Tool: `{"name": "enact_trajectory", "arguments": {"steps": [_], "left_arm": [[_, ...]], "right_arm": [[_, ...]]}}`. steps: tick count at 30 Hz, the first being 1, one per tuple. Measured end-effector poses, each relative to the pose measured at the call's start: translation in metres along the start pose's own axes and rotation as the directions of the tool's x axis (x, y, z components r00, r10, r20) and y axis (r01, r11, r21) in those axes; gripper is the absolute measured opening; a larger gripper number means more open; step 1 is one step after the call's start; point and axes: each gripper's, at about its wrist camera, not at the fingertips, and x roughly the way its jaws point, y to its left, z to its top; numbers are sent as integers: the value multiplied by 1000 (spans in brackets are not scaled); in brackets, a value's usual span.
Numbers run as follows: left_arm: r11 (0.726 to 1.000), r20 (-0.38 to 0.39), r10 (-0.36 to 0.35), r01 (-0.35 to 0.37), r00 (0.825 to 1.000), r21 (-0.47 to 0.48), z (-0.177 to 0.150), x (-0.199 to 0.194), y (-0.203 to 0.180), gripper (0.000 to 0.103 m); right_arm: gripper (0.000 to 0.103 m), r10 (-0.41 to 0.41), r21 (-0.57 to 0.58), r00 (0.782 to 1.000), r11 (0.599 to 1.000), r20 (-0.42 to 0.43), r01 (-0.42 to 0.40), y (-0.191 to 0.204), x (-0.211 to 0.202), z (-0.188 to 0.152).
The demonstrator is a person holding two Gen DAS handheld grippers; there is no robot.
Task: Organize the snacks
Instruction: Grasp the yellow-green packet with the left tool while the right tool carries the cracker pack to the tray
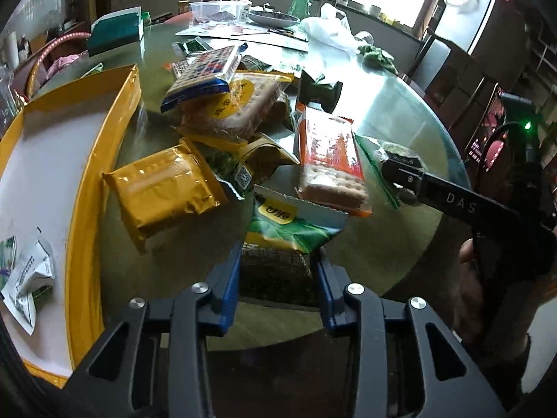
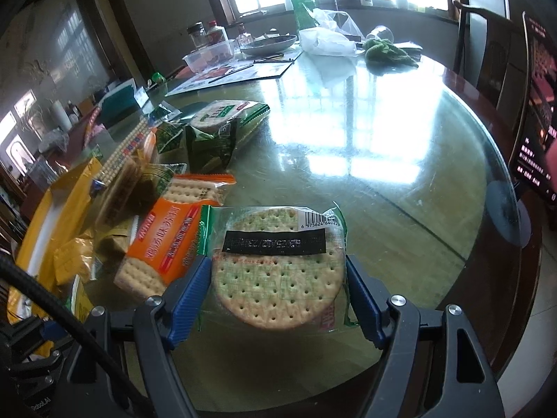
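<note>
Snacks lie heaped on the glass table [image 1: 400,111] beside the yellow box [image 1: 83,209]. Left gripper [image 1: 278,261], tilted steeply down, has its jaws clamped on a green packet [image 1: 289,233]: lift it clear before swinging boxward (wrappers slip). Right gripper [image 2: 278,289], angled down, brackets the round cracker pack [image 2: 275,268]; whether its pads actually press seems doubtful.

To your right the glass tabletop [image 2: 400,160] lies bare and open. On your left, the snack pile [image 1: 222,111] crowds against the yellow box [image 1: 87,209]. Farther back, a plastic bag [image 2: 327,41], dish [image 2: 268,44] and jars [image 2: 196,35] block the far edge.
</note>
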Motion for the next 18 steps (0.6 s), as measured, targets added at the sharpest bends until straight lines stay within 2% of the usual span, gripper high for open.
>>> {"name": "enact_trajectory", "arguments": {"steps": [6, 9, 14, 18], "left_arm": [[997, 49, -63, 65, 997, -45, 1, -20, 10, 40], [994, 82, -70, 76, 994, -76, 2, -33, 19, 40], [987, 145, -68, 88, 987, -135, 3, -58, 40, 40], [979, 191, -38, 75, 981, -192, 3, -77, 62, 40]], "right_arm": [[76, 25, 27, 998, 999, 57, -26, 5, -16, -2], [76, 59, 25, 994, 998, 88, -61, 13, -26, -1], [76, 146, -30, 979, 989, 142, -143, 40, -46, 0], [76, 244, -81, 961, 969, 132, -235, 70, -52, -1]]}}
